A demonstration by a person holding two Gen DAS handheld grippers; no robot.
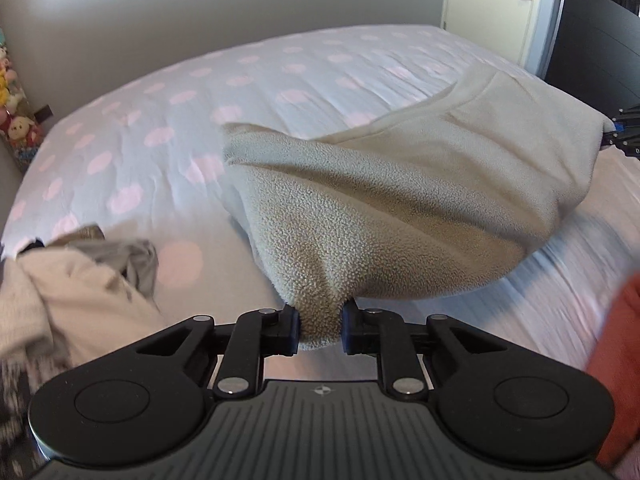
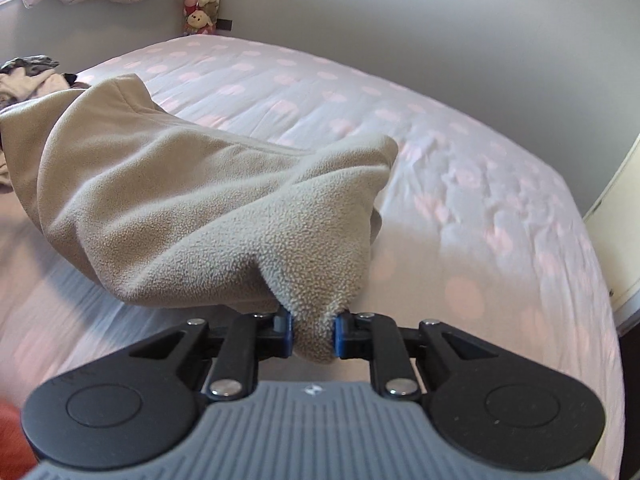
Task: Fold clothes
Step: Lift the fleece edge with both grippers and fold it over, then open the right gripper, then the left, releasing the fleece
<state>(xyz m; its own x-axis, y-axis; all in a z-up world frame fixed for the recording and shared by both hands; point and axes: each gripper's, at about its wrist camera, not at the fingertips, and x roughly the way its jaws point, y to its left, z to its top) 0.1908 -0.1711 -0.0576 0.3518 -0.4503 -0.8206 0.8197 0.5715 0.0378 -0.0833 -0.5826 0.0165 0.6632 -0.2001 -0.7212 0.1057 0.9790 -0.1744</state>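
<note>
A beige fleece garment (image 1: 392,200) hangs between both grippers above the bed. My left gripper (image 1: 319,330) is shut on one bunched corner of it. My right gripper (image 2: 314,336) is shut on another corner of the same garment (image 2: 180,208). The right gripper also shows at the far right of the left wrist view (image 1: 624,136), gripping the garment's far end. The fabric sags in the middle and one flap folds over on top. The bed under the garment is hidden.
The bed (image 1: 168,120) has a white cover with pink spots. A pile of other clothes (image 1: 68,280) lies on its left side, also in the right wrist view (image 2: 28,76). An orange cloth (image 1: 616,360) is at the right edge. Grey wall behind; door frame (image 1: 536,12) at the right.
</note>
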